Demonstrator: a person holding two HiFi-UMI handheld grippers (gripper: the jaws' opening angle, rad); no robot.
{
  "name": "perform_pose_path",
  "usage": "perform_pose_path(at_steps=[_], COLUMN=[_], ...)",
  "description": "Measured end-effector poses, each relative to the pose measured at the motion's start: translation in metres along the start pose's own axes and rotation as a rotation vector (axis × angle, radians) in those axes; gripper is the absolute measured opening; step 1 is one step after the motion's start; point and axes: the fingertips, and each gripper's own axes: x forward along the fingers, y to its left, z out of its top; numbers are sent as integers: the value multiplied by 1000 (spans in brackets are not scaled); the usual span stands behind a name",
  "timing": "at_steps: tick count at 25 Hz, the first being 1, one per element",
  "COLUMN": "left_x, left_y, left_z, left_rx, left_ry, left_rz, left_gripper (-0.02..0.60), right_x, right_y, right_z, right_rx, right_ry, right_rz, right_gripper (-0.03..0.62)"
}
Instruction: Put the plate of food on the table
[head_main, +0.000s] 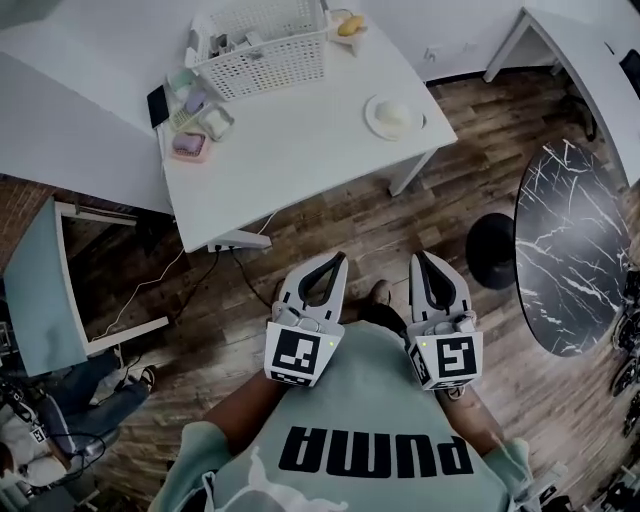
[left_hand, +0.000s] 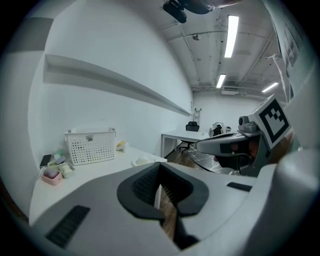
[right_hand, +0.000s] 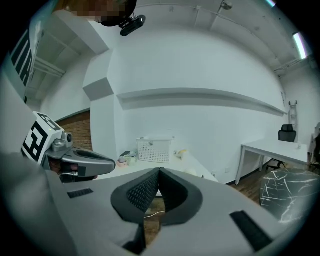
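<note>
A white plate (head_main: 393, 117) with a pale mound of food rests on the white table (head_main: 300, 150), near its right front corner. In the left gripper view the plate (left_hand: 142, 161) shows small, beyond the jaws. My left gripper (head_main: 338, 258) and right gripper (head_main: 420, 257) are held side by side close to my chest, over the wooden floor and well short of the table. Both point toward the table. Each one's jaws are shut tip to tip with nothing between them, as seen for the left gripper (left_hand: 159, 167) and the right gripper (right_hand: 159, 172).
A white perforated basket (head_main: 265, 45) stands at the table's back, with a yellow item (head_main: 348, 26) beside it. Several small food containers (head_main: 190, 145) sit on the table's left edge. A dark marble round table (head_main: 572, 245) and a black stool (head_main: 492, 250) stand at the right.
</note>
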Motion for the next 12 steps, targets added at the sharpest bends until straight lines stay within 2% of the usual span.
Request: perform_pose_path(at_steps=[12], left_x=[36], left_y=[-20], left_z=[20], left_rx=[-14], left_ry=[1], left_rz=[135], left_gripper=[6], right_x=[9], right_y=[-53], right_z=[13], right_rx=[-27], right_ry=[-41], right_rz=[126], right_gripper=[8])
